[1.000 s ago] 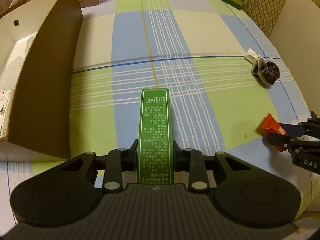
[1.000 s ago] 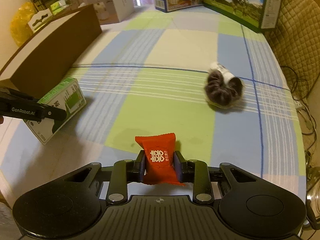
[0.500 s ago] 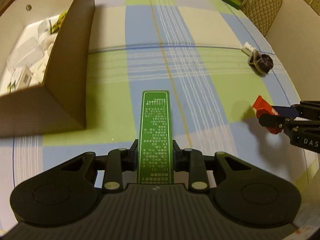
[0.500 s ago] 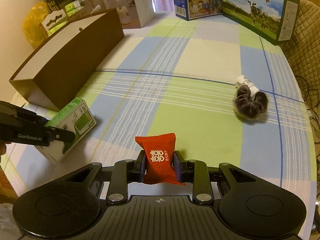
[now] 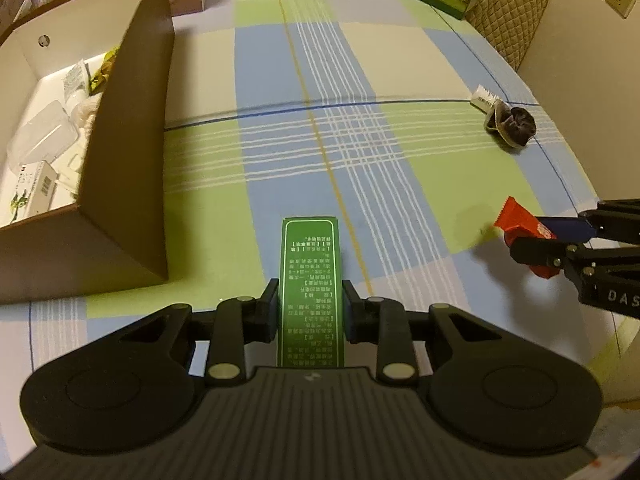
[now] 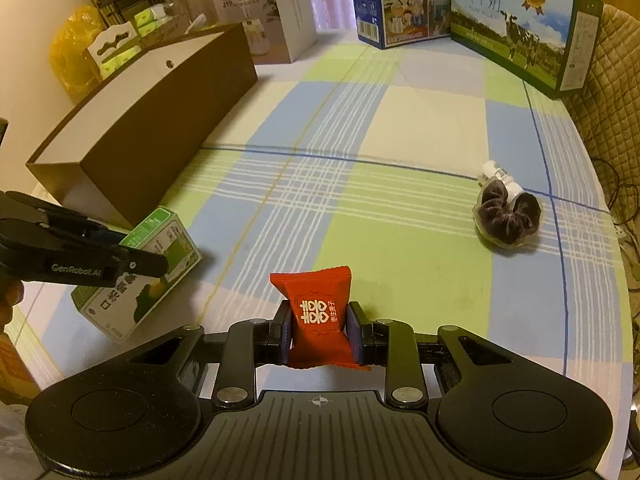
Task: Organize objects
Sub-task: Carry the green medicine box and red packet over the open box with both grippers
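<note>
My left gripper [image 5: 310,308] is shut on a green box [image 5: 310,280] and holds it above the checked tablecloth, right of the open brown box [image 5: 132,152]. The green box also shows in the right wrist view [image 6: 160,252]. My right gripper [image 6: 319,328] is shut on a red candy packet [image 6: 316,312], held above the cloth; the packet shows at the right in the left wrist view [image 5: 520,224]. A dark scrunchie in a clear bag [image 6: 508,218] lies on the cloth at the right.
The brown box holds several small packets and a clear case [image 5: 40,136]. A white carton [image 6: 272,12], a blue carton [image 6: 400,0] and a milk carton [image 6: 520,24] stand at the far edge. A quilted chair back [image 5: 508,12] stands at the right.
Both grippers have risen and drawn back a little, each still holding its item. More of the brown box's inside and the far cartons now show.
</note>
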